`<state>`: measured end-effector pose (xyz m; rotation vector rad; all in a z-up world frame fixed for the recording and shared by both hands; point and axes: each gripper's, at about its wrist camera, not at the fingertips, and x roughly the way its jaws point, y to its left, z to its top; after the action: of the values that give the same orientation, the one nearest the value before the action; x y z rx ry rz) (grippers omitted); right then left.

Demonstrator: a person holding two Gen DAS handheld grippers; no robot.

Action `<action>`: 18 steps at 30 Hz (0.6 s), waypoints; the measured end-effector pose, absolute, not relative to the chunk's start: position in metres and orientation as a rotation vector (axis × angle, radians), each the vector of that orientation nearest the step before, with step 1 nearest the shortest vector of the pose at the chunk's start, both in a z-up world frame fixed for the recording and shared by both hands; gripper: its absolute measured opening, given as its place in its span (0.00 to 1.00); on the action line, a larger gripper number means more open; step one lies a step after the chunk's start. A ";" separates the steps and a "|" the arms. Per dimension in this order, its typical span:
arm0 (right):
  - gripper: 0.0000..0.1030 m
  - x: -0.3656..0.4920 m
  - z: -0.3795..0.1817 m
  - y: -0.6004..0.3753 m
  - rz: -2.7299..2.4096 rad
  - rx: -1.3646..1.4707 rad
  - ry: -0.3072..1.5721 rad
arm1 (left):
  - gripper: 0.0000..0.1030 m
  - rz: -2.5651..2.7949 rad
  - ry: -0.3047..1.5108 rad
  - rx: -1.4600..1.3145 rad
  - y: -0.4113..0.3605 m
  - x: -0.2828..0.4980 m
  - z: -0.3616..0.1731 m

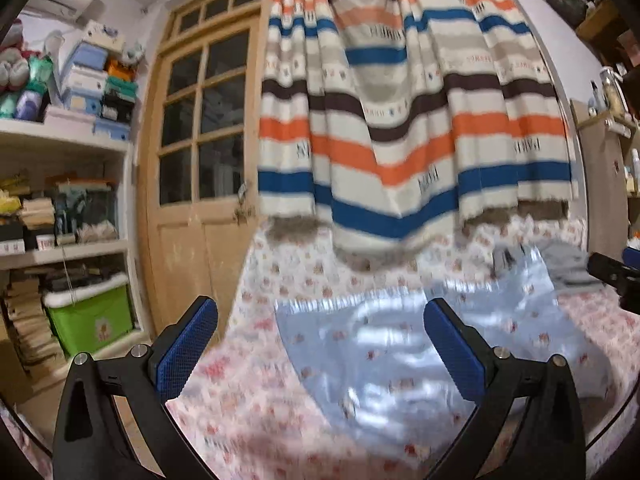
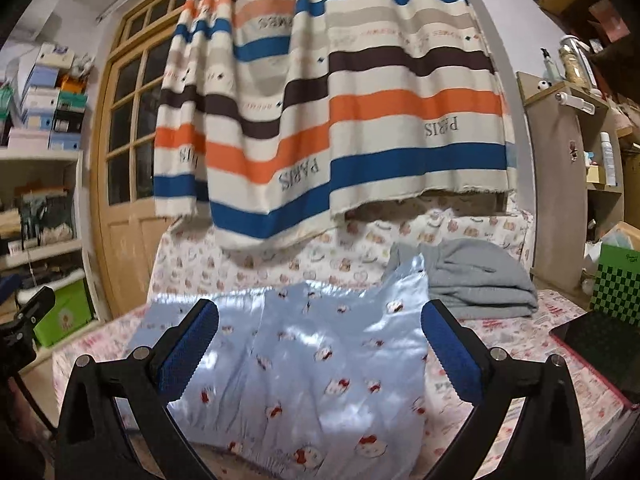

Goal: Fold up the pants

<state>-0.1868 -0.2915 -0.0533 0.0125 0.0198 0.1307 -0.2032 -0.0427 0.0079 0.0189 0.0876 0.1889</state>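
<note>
Both grippers, left gripper (image 1: 320,344) and right gripper (image 2: 320,344), wide open, empty. Pants (image 2: 320,360) flat on bed (image 2: 520,352) near front edge; satin, light, slippery; pinch hem corners.

pants (image 2: 320,352): shiny light blue with little white cat faces and red bows
bed sheet (image 2: 500,364): white with small pink and red pictures
curtain (image 2: 360,100): stripes of cream, orange, blue, brown and grey, with grey letters
folded cloth (image 2: 480,280): plain grey
door (image 1: 200,160): light brown wood
box (image 1: 90,320): bright green
right claw (image 2: 320,344): black with blue pads
left claw (image 1: 320,344): black with blue pads
</note>
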 end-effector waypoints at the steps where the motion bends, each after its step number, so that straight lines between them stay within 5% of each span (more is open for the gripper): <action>1: 0.99 -0.184 -0.059 -0.288 0.132 0.005 0.021 | 0.99 0.184 0.117 0.020 -0.043 -0.202 0.000; 18: 0.99 -0.158 -0.122 -0.180 0.438 -0.004 0.191 | 0.99 0.323 0.155 0.055 -0.004 -0.205 -0.035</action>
<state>-0.1581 -0.1804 -0.1217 -0.0043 0.1908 0.4377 -0.2048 -0.0044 -0.0354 0.0546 0.1555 0.3234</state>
